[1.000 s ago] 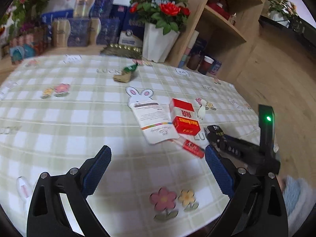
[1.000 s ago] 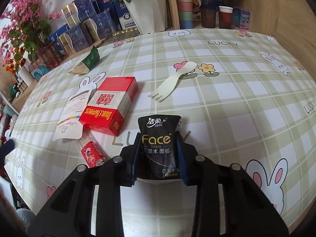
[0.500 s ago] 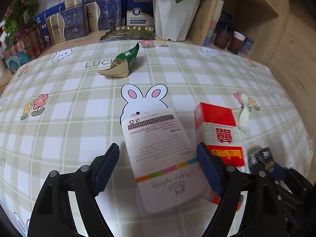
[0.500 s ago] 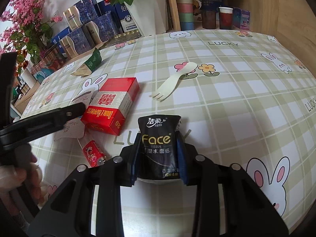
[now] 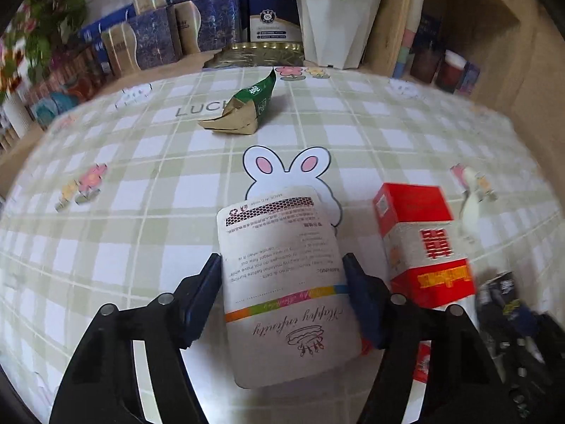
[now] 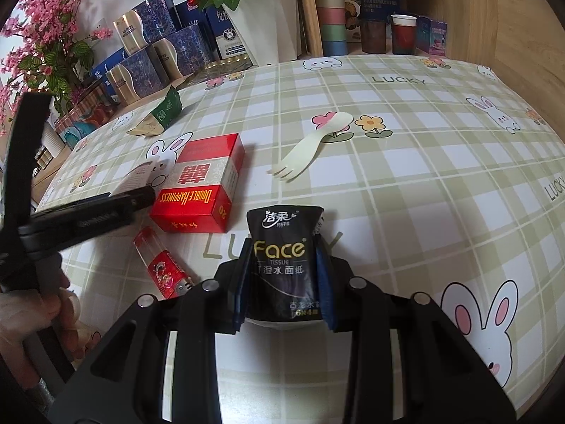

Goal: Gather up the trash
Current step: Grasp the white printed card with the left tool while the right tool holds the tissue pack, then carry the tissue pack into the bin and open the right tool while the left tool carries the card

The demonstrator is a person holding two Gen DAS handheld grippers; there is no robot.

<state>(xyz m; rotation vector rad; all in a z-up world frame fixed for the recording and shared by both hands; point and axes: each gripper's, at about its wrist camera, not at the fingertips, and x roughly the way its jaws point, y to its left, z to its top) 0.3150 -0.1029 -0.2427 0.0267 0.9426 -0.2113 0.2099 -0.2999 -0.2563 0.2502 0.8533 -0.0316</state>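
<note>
On table: red box (image 6: 201, 183), fork (image 6: 310, 152), wrapper (image 5: 243, 109) are still lying uncollected.
Right gripper (image 6: 282, 279): gripping tissue pack (image 6: 284, 258).
Left gripper (image 5: 282, 293): pinching card (image 5: 286, 282).

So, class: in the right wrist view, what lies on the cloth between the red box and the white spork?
Nothing: between the red box and the spork lies only bare checked tablecloth.

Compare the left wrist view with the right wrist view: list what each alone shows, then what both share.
Only the left wrist view: the left gripper closed on the white card, its printed face legible.

Only the right wrist view: the right gripper clamping the black tissue pack, and the small red bottle in full.

Both: the red box, the white spork, the green-gold wrapper.
</note>
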